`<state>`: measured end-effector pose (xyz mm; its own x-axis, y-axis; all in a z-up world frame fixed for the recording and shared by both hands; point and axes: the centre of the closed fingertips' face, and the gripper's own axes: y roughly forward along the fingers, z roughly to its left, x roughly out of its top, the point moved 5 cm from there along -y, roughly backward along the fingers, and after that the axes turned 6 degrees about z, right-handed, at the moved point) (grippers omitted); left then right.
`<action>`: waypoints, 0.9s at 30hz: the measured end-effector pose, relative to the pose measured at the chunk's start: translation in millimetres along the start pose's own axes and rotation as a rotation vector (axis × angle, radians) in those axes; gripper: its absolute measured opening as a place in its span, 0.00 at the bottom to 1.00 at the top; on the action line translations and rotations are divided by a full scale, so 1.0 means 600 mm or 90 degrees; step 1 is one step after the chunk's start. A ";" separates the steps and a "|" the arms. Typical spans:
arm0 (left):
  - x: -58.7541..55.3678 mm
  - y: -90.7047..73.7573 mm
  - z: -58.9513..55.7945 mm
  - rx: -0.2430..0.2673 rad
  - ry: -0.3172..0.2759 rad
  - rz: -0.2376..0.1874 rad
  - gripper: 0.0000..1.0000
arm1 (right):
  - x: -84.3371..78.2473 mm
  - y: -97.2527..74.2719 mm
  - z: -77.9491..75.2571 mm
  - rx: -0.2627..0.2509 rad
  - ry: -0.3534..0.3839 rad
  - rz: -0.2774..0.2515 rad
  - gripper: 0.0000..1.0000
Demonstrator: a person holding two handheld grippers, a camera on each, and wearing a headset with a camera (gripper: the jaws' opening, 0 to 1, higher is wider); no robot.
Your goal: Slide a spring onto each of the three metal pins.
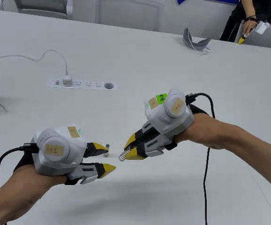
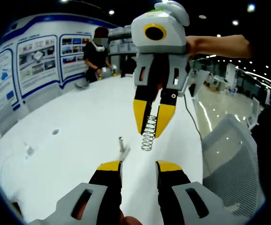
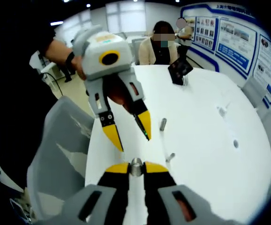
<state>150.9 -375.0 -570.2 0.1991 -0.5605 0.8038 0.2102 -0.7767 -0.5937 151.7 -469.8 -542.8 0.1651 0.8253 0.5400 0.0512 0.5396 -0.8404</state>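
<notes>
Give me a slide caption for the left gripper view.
Right hand-held gripper holds a spring near a metal pin on the white table, facing the open left hand-held gripper.

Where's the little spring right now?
In the head view, the spring is pinched in the right hand-held gripper, low and central, just beside the left hand-held gripper.

A small coiled steel spring (image 2: 148, 134) is pinched by its upper coils between the yellow tips of the right claw (image 1: 128, 150), and its free end reaches past the tips toward the white worktop (image 1: 173, 61). Two short silvery pins are on the worktop close by. The upright pin (image 3: 163, 124) stands farther off, and the tilted pin (image 3: 170, 157) is nearer. Both are bare and apart from the spring.
</notes>
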 end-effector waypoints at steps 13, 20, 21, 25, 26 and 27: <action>-0.029 -0.031 0.012 0.042 -0.047 0.000 0.41 | -0.015 0.011 -0.026 -0.008 0.020 0.016 0.13; -0.042 -0.052 0.019 0.065 -0.063 0.000 0.49 | -0.014 0.024 -0.038 -0.008 0.019 0.023 0.13; -0.047 -0.055 0.021 0.069 -0.066 0.002 0.50 | -0.014 0.027 -0.040 -0.008 0.019 0.024 0.13; -0.063 -0.063 0.026 0.079 -0.079 0.009 0.53 | -0.013 0.033 -0.047 -0.011 0.019 0.027 0.13; -0.067 -0.065 0.027 0.082 -0.083 0.011 0.53 | -0.013 0.034 -0.049 -0.011 0.019 0.028 0.13; -0.073 -0.068 0.029 0.086 -0.088 0.013 0.54 | -0.013 0.035 -0.052 -0.012 0.019 0.030 0.13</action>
<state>150.1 -314.0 -581.9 0.3319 -0.5239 0.7845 0.3296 -0.7148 -0.6168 182.2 -469.7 -566.2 0.1970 0.8444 0.4982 0.0610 0.4966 -0.8658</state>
